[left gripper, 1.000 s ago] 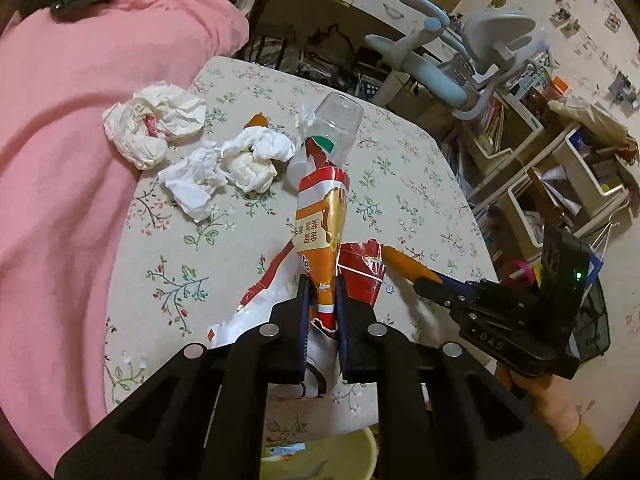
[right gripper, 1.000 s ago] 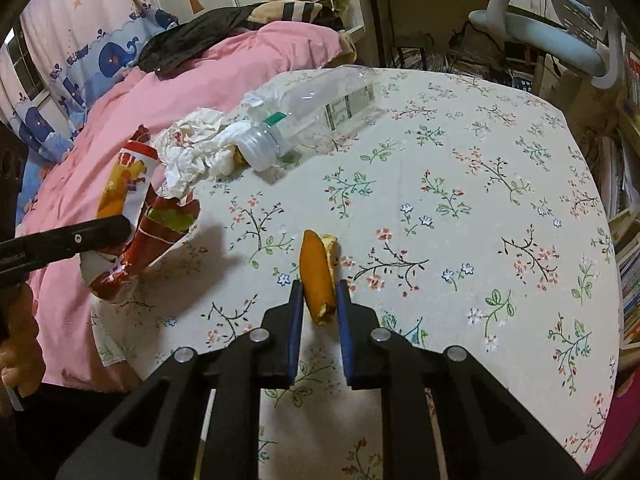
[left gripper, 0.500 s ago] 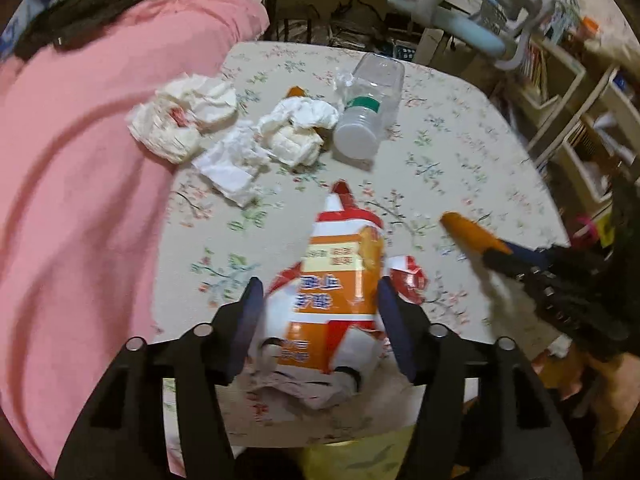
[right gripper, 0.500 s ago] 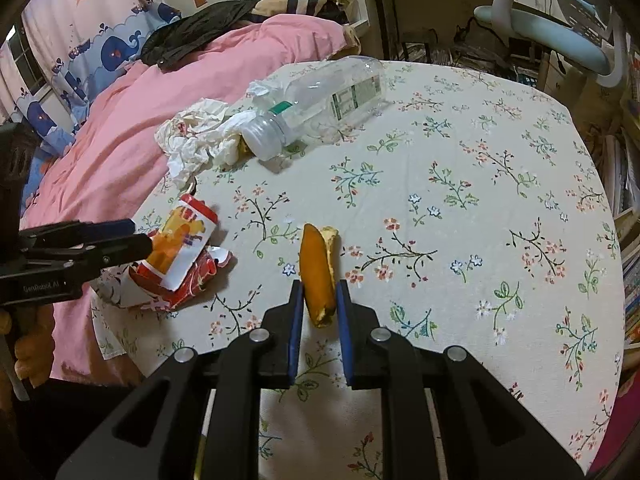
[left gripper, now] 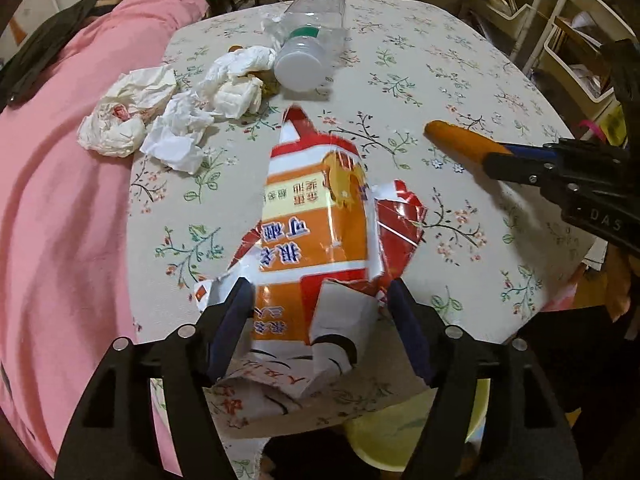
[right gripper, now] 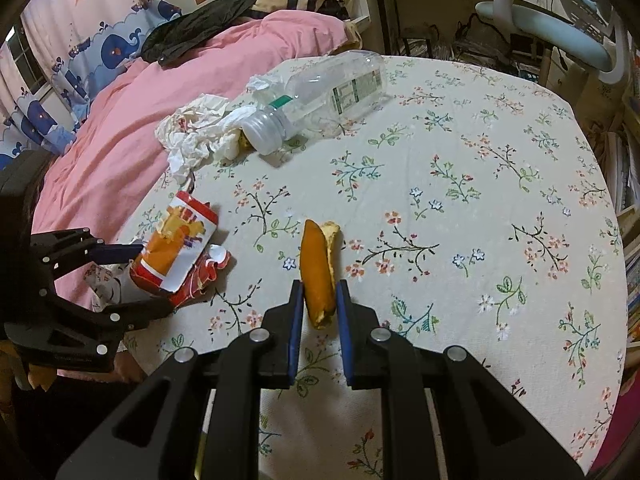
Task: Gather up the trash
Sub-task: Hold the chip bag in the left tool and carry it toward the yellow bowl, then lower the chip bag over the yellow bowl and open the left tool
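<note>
Two hand-held grippers over floral bench [right gripper: 480,208]: left hand-held gripper [left gripper: 320,308] spread around snack wrapper [left gripper: 316,220], right hand-held gripper [right gripper: 319,304] pinching orange peel [right gripper: 318,268].

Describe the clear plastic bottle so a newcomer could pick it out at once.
Start at the round table with the floral cloth and go to its far side, beside the pink bedding. The clear plastic bottle lies on its side there, white cap touching the crumpled white tissues. It is the only see-through item.

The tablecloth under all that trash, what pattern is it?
The cream tablecloth is printed with small flower sprigs and green leaves, clearest in the right wrist view.
</note>
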Demonstrator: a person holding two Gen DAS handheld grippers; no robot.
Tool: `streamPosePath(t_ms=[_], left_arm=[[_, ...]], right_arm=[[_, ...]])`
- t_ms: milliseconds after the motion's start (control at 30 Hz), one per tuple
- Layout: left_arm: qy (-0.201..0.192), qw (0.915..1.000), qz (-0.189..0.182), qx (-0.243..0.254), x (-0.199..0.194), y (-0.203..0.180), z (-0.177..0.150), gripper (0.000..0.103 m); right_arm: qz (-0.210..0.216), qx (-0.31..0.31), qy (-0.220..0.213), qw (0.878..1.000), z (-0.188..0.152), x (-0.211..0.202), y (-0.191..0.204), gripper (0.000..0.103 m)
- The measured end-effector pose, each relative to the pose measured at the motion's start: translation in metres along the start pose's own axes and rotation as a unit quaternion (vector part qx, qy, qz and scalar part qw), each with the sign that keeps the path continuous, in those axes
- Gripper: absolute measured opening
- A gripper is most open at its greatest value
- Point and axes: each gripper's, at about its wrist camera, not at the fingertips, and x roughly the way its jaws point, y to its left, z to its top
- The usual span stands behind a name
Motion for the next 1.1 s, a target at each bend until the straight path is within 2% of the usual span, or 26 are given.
streamPosePath(t_ms=[100, 200, 300, 500, 633, 833, 1100], left_arm=[[-0.007, 0.9996, -0.015, -0.021, -0.004, 0.004, 0.000, 0.043], [-0.014, 0.9984, -0.031, -0.045, -0.008, 0.009, 0.001, 0.036], [-0.033, 0.9978, -0.032, -0.047, -0.015, 0.003, 0.001, 0.035], [-0.102, 0.9915, -0.049, -0.065, -0.043, 0.002, 0.002, 0.035], [-0.111, 0.9891, -0.042, -0.088, -0.047, 0.008, 0.005, 0.035], [-0.139, 0.9824, -0.060, -0.109, -0.060, 0.016, 0.004, 0.035], [-0.161, 0.9757, -0.088, -0.120, -0.079, 0.012, -0.004, 0.035]], right_arm=[[-0.001, -0.002, 0.002, 1.000, 0.000, 0.002, 0.002, 0.017], [-0.001, -0.005, 0.002, 1.000, -0.001, 0.002, 0.004, 0.017], [-0.001, -0.006, -0.003, 1.000, 0.000, 0.001, 0.005, 0.017], [0.008, -0.002, -0.021, 1.000, 0.001, -0.009, 0.006, 0.017], [0.010, 0.000, -0.026, 1.000, 0.002, -0.010, 0.006, 0.017], [0.022, 0.010, -0.033, 0.999, 0.003, -0.015, 0.004, 0.017], [0.040, -0.002, -0.064, 0.997, -0.012, -0.056, 0.021, 0.017]])
